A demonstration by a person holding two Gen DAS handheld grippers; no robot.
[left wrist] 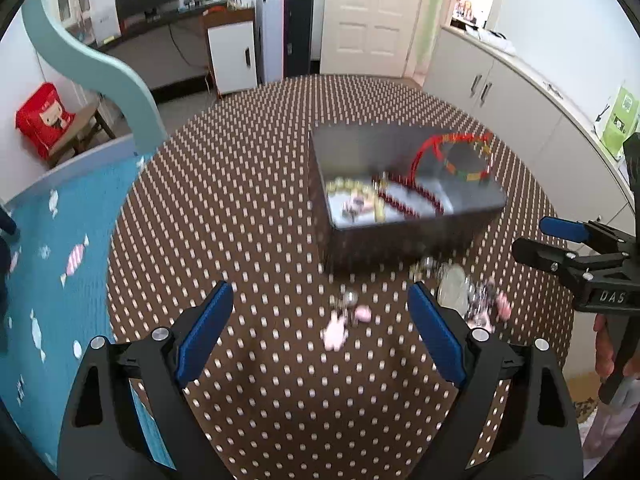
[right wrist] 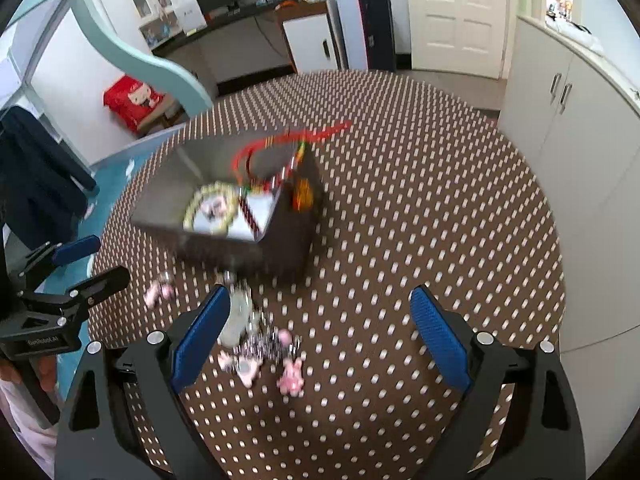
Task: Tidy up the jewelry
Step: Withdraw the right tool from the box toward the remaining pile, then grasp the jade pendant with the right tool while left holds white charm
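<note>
The pink charm bracelets (right wrist: pixel 264 356) lie on the dotted tablecloth (right wrist: pixel 400 240) before the dark box (right wrist: pixel 256 248), nearer the right gripper (right wrist: pixel 320 336); it and the left gripper (left wrist: pixel 320 334) gape empty.

Bench (left wrist: pixel 248 200): brown with white dots. Box (left wrist: pixel 400 236): dark grey. Charms (right wrist: pixel 290 378): pink. Bracelet (left wrist: pixel 424 196): dark red beads.
</note>
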